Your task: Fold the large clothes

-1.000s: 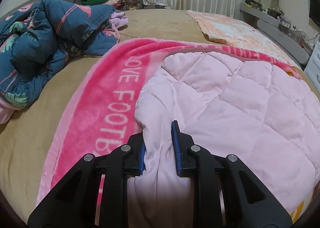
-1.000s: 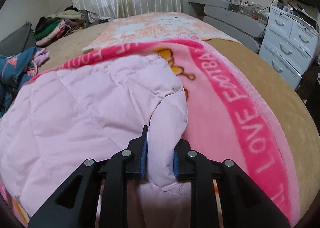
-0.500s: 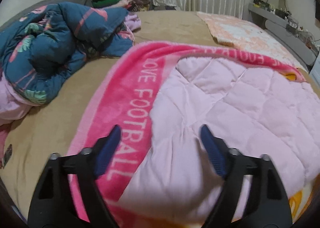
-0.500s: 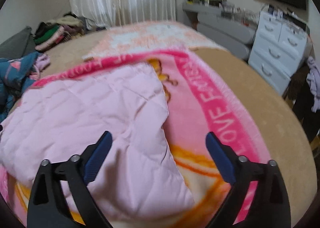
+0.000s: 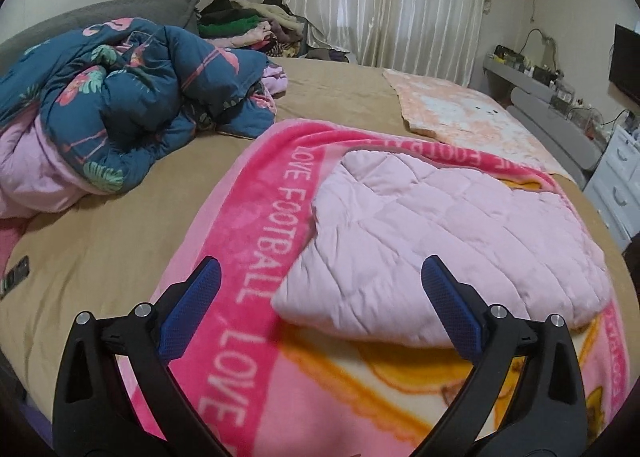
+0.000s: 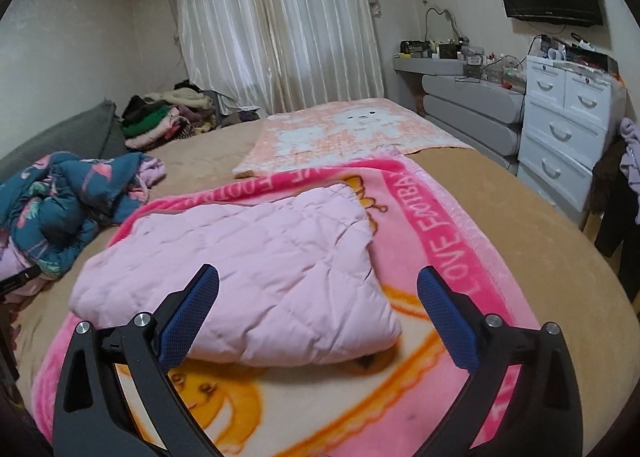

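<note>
**Folded quilted garment released on the bed: two grippers, both spread wide**

One pale pink quilted garment (image 5: 448, 241) lies folded into a rough rectangle on one pink "LOVE FOOTBALL" blanket (image 5: 256, 217), which is spread flat over the tan bed (image 5: 104, 233). The blanket's border shows on all visible sides of the garment. The left gripper (image 5: 320, 309) has its jaws wide apart, having just opened, with nothing pressed between its two blue pads (image 5: 192, 309); the garment's near left corner lies below and beyond them. The right gripper (image 6: 318, 311) stands likewise, jaws just opened and wide, above the garment's near right corner, gripping nothing. Other items: one crumpled dark blue flamingo-print quilt (image 5: 128, 101) at the left, near the blanket edge; one peach blanket (image 6: 352, 129) at the far side, meeting the pink blanket's far border; one heap of clothes (image 6: 168, 117) beside the curtain (image 6: 280, 25). Bare bed surface remains left and right of the pink blanket. One white drawer unit (image 6: 564, 129) stands past the bed's right edge.
</note>
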Motion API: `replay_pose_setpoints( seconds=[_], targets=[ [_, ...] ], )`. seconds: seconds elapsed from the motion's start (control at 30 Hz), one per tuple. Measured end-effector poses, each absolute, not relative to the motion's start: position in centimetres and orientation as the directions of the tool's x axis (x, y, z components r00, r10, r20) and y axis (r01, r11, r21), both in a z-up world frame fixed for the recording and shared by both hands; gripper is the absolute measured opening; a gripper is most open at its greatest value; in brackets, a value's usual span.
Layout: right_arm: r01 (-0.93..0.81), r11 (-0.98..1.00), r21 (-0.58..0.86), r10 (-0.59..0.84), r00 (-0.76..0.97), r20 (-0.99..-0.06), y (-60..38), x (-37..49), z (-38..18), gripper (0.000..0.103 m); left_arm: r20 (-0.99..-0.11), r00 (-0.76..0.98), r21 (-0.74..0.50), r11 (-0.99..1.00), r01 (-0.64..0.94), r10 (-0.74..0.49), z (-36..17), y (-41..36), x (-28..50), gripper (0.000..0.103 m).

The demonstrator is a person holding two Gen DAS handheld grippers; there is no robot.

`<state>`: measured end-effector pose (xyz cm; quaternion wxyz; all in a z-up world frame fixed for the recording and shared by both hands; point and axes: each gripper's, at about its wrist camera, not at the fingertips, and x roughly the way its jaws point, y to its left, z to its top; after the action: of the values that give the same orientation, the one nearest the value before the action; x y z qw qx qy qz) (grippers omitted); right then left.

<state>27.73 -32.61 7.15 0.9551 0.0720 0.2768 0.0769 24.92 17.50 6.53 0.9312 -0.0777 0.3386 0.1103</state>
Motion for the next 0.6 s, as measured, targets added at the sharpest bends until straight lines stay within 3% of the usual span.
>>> replay_pose_setpoints(
  seconds=[0.3, 0.6],
  targets=[
    [-0.058, 0.977, 0.204, 0.165, 0.814, -0.557, -32.6, 24.4, 4.6, 0.099, -0.687, 0.711, -0.088, 0.953, -0.289, 0.152, 3.2, 17.5, 21.6, 0.094],
    [-0.001, 0.966, 0.260, 0.170, 0.759, -0.629, -32.3, 23.9, -0.4, 0.099, -0.772, 0.632, -0.132, 0.956, -0.262, 0.067, -2.3, 16.8, 20.9, 0.094]
  ],
)
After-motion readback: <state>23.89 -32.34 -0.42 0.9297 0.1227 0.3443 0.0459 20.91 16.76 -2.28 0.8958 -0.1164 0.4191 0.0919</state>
